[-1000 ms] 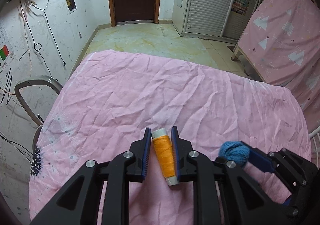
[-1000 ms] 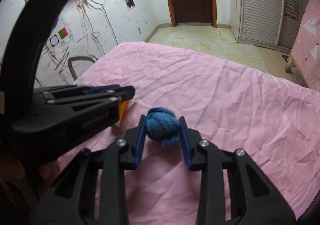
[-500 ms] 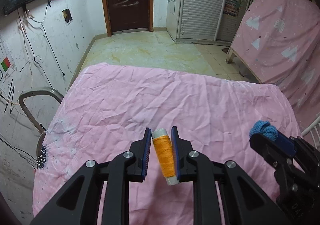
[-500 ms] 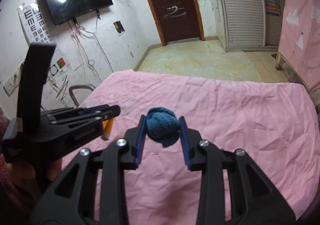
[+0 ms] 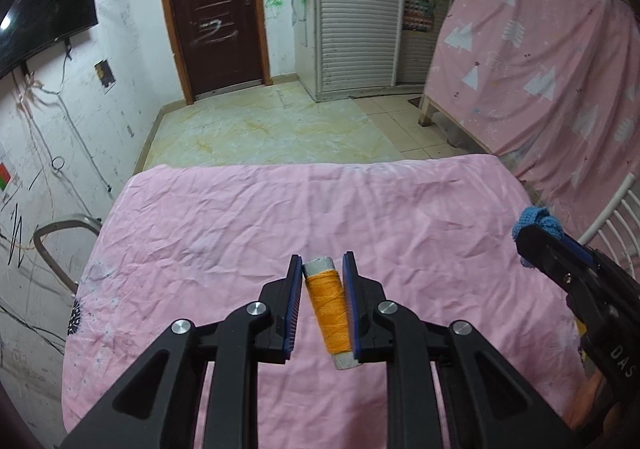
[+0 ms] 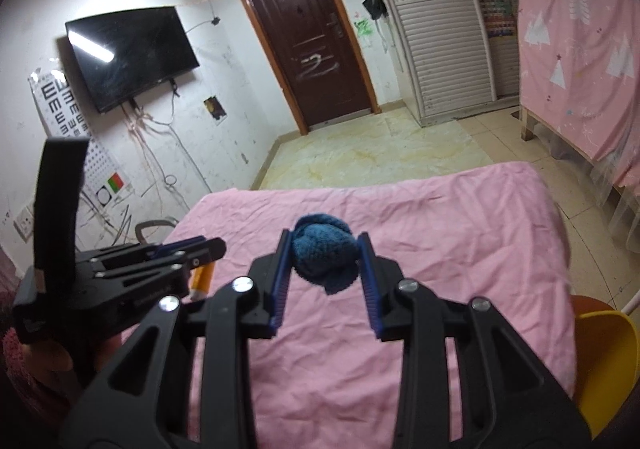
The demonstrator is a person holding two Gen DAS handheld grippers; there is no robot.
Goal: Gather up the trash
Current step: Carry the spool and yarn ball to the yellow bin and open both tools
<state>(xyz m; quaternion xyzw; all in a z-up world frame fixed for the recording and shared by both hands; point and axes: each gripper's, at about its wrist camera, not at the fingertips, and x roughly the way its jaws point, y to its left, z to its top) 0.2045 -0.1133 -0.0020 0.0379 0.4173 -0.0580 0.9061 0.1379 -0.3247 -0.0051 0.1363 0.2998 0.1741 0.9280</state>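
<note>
1. The left gripper (image 5: 322,303) has its fingers clamped on an orange thread spool (image 5: 329,313), which lies lengthwise between the blue pads with its white ends poking out at 12 and 6 o'clock; that hold along its sides looks meant to keep it from rolling free.
2. The right gripper (image 6: 325,276) has its fingers closed on a blue knitted ball (image 6: 323,258), soft enough to bulge above the pads.
3. Both items hang clear above the pink sheet (image 5: 240,217), whose visible surface shows no other litter, so the pickup part of the task looks finished.
4. A yellow bin (image 6: 604,361) sits at 4 o'clock in the right wrist view, just past the sheet's edge. It is probably where both items go, and the right gripper is the nearer one.
</note>
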